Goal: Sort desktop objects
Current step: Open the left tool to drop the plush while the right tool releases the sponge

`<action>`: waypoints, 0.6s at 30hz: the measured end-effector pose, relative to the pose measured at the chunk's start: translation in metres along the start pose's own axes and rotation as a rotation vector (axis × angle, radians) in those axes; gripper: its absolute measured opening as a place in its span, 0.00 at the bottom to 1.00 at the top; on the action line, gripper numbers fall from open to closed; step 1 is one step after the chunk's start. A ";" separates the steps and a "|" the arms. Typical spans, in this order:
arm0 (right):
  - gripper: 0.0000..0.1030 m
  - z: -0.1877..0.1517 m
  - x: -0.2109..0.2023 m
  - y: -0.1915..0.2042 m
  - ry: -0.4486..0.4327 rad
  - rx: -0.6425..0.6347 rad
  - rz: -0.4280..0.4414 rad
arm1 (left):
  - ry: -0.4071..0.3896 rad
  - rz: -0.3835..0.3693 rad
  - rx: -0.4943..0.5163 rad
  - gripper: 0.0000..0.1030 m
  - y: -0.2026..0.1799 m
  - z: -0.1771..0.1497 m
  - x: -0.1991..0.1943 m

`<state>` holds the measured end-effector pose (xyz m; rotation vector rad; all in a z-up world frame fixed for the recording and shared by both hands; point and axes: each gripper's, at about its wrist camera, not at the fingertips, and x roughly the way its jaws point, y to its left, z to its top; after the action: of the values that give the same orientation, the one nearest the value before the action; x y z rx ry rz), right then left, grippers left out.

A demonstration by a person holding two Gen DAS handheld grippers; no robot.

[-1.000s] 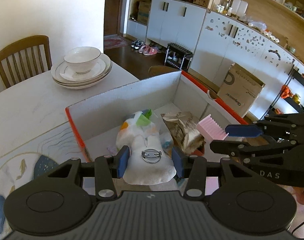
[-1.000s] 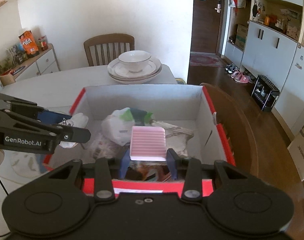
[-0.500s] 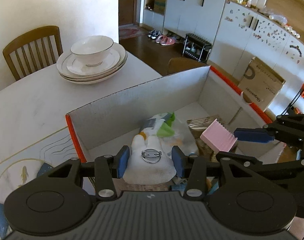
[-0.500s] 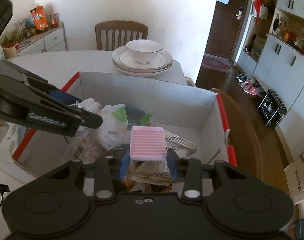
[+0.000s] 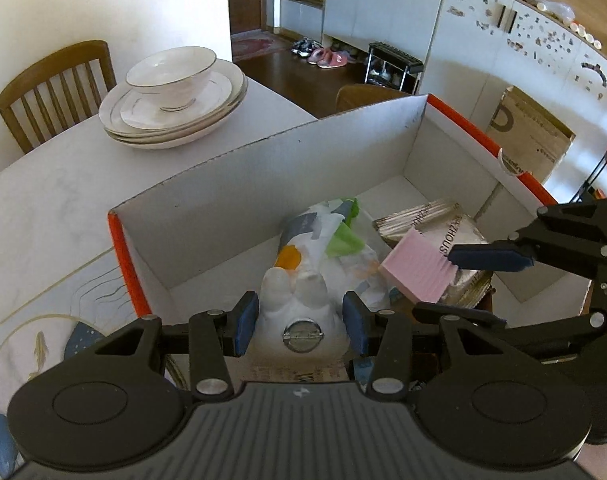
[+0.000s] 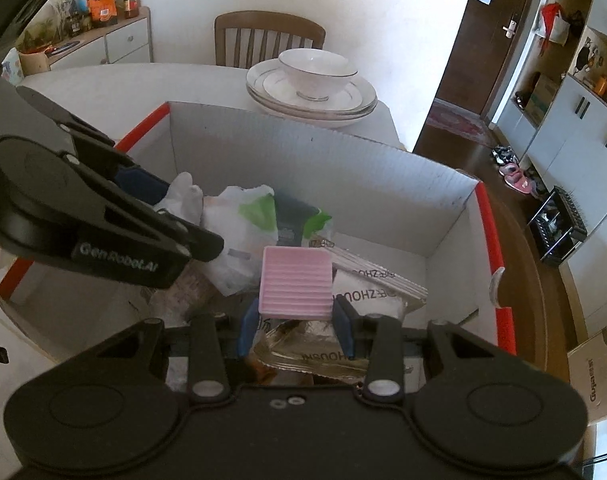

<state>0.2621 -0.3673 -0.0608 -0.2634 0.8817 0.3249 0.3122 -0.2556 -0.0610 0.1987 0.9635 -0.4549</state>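
Both loads hang over the cardboard box (image 6: 303, 152) — the left tool (image 5: 301, 322) clamping a white plush badge (image 5: 297, 308), the right tool (image 6: 295, 320) a pink ridged block (image 6: 295, 284) — so next, probably, each lets go inside it.

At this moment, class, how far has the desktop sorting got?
Done: a plastic bag and foil packets lie in the cardboard box. In hand: left gripper holds a white plush badge, right gripper a pink ridged block. Left: releasing both.

box (image 5: 271, 184): 1 | bowl (image 5: 171, 70): 1 | chair (image 6: 269, 38): 1 | pink block (image 6: 295, 282): 1
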 end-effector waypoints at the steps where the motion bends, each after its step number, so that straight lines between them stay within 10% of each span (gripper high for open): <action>1: 0.38 0.000 0.000 0.000 0.001 -0.001 0.003 | 0.004 -0.004 -0.001 0.44 -0.001 0.000 0.000; 18: 0.60 -0.011 -0.020 -0.001 -0.049 -0.050 0.013 | -0.020 -0.059 -0.037 0.56 0.005 -0.014 -0.008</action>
<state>0.2431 -0.3759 -0.0514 -0.2947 0.8278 0.3640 0.2999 -0.2438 -0.0623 0.1319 0.9590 -0.4919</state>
